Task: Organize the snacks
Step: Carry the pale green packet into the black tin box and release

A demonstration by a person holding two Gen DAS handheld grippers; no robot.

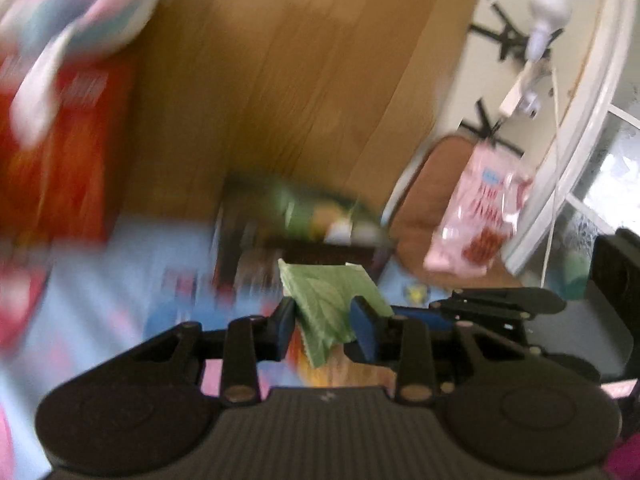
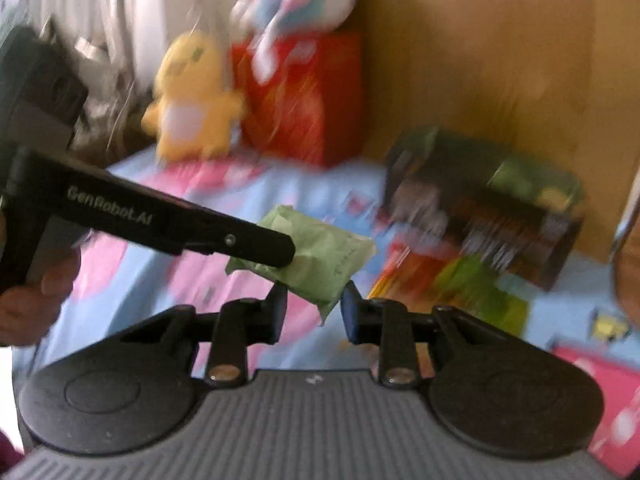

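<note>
1. While both views smear with motion, the left gripper (image 1: 323, 326) is clamped on the green snack packet (image 1: 334, 302), carried clear of the blue printed cloth (image 2: 136, 292).
2. Low centre in the right wrist view, the right gripper (image 2: 313, 310) has its jaws narrowed around the packet's lower corner (whether the pads press, I cannot tell).
3. Beyond, right of centre, sits the dark snack box (image 2: 486, 208).
4. Judged step: mid-carry or handover; next comes a steady placement, likely in that box.

green packets (image 2: 320, 264): 1 | plush toys (image 2: 192, 100): 2 | red boxes (image 2: 304, 96): 1
</note>
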